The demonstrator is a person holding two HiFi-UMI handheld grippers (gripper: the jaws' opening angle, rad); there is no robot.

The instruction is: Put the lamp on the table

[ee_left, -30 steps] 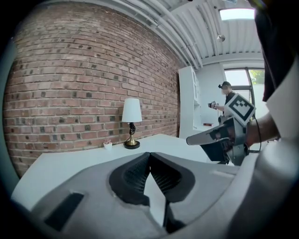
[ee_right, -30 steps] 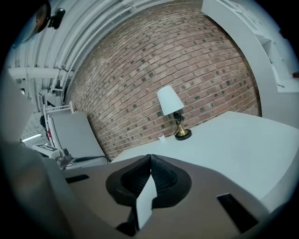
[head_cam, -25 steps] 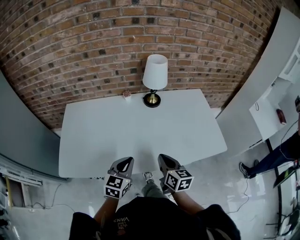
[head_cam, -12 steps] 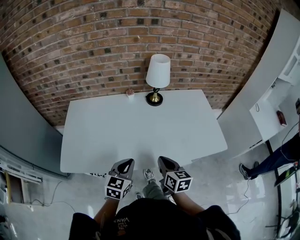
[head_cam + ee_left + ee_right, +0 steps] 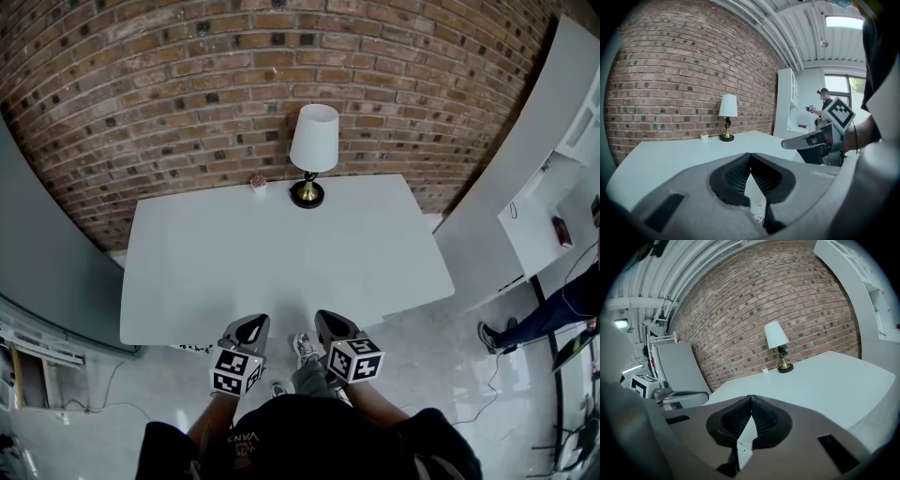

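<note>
The left hand-held gripper [image 5: 250, 323] is clenched, its two dark ribbed pads pressed tip to tip with nothing between them, as its own view shows. The right hand-held gripper [image 5: 329, 319] is clenched and empty in the same way. Both are held side by side just off the near edge of the bench [image 5: 281, 267], over the pale floor [image 5: 441, 375], pointing toward the far side. Each carries a cube [image 5: 234, 372] printed with black-and-white square markers; these are patterns, not letters.

Below the grippers, at the bottom edge of the head view, the person's dark garment [image 5: 281, 441] bears a little white print, too small and upside down to read. One shoe [image 5: 305, 349] shows between the grippers.

The bench is a plain white slab. The lamp [image 5: 312, 155] stands on it at the far edge, close against the brick wall [image 5: 187, 94] and a little right of centre, well apart from both grippers. It stands upright, its long axis vertical: a round dark and brass-coloured base [image 5: 307, 195] sits flat on the bench, a thin stem rises from it, and a white tapered shade [image 5: 314, 138] is on top. No label or brand can be made out on it.

Just left of the lamp sits a small white pot [image 5: 256, 184], near the base but apart from it.
</note>
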